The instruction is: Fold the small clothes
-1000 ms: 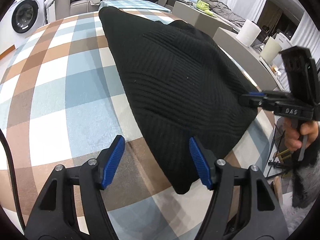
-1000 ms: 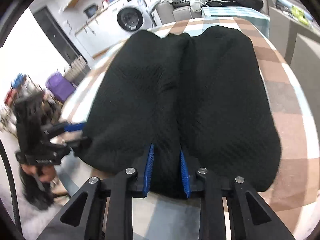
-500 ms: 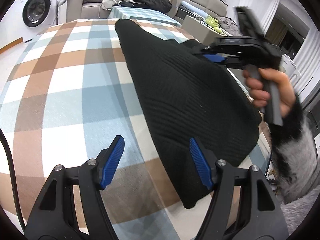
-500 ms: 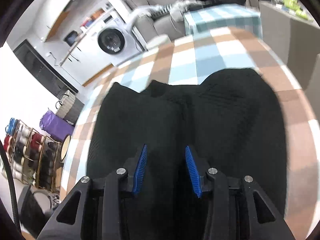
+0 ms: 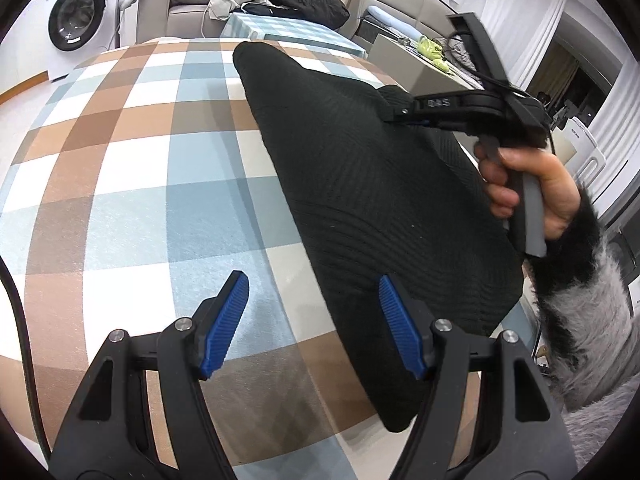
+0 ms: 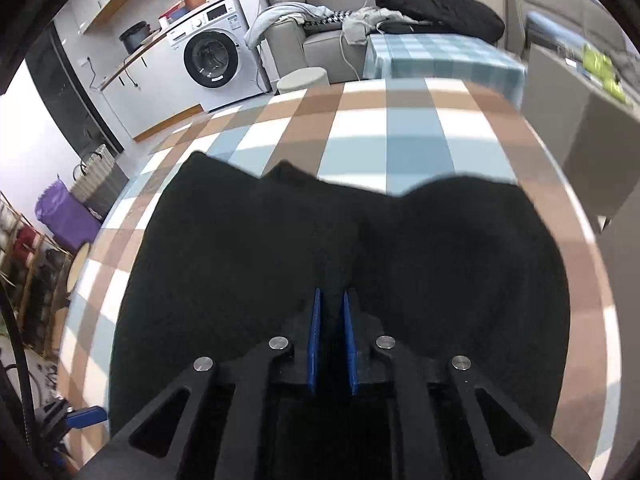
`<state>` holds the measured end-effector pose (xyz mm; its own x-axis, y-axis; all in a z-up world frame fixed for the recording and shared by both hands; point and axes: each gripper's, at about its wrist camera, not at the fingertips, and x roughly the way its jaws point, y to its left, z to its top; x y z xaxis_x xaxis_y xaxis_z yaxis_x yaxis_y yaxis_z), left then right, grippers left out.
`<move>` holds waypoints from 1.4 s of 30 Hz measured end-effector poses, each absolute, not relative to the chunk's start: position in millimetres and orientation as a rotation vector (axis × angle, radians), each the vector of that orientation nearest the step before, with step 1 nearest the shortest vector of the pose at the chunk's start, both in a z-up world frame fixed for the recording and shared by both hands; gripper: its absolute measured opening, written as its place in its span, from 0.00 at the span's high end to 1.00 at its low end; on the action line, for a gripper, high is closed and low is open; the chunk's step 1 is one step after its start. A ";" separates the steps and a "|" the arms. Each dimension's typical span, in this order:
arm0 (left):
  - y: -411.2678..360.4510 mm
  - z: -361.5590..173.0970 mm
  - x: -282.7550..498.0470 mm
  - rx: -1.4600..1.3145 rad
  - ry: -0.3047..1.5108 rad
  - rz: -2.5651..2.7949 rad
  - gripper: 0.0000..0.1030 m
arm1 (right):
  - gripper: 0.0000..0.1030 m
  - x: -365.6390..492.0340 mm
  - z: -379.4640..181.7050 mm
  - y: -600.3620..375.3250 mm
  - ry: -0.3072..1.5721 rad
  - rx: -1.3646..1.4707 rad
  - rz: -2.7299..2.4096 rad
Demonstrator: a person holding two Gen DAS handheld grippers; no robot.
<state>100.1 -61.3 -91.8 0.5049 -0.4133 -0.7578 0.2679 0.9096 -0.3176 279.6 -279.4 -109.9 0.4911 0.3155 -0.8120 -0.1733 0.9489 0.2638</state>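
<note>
right gripper [image 6: 331, 344] pinching black knit garment [image 5: 372, 184] — raised, left gripper [image 5: 314, 322] spread

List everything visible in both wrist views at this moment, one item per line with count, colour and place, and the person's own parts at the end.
knit garment: 1, black, on the checked cloth, one edge lifted by the right gripper
tablecloth: 1, brown, blue and white checks, covering the table
washing machine: 1, white, by the far wall
sofa: 1, grey, behind the table, piled with clothes
dark bundle: 1, black, on the sofa
stool: 1, pale, beside the sofa
purple bag: 1, on the floor
left gripper: 1, black with blue pads, open above the garment's near edge
right gripper: 1, shut on the garment
right hand: 1, squeezing the handle
</note>
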 end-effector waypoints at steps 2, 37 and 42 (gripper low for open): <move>-64.6 -93.5 100.7 -0.165 0.959 -0.425 0.37 | 0.79 260.5 -107.7 -289.6 1.026 0.181 0.353; -68.9 -105.5 102.3 -0.159 0.984 -0.395 0.37 | 0.58 202.6 -136.2 -313.9 1.050 0.323 0.477; -67.4 -104.7 103.1 -0.158 0.982 -0.393 0.37 | 0.79 196.6 -128.7 -308.0 1.033 0.280 0.504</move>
<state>103.1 -67.4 -104.7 0.4921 -0.3930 -0.7768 0.2523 0.9184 -0.3048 196.6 -308.0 -128.7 0.4129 0.5227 -0.7458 -0.2653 0.8524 0.4506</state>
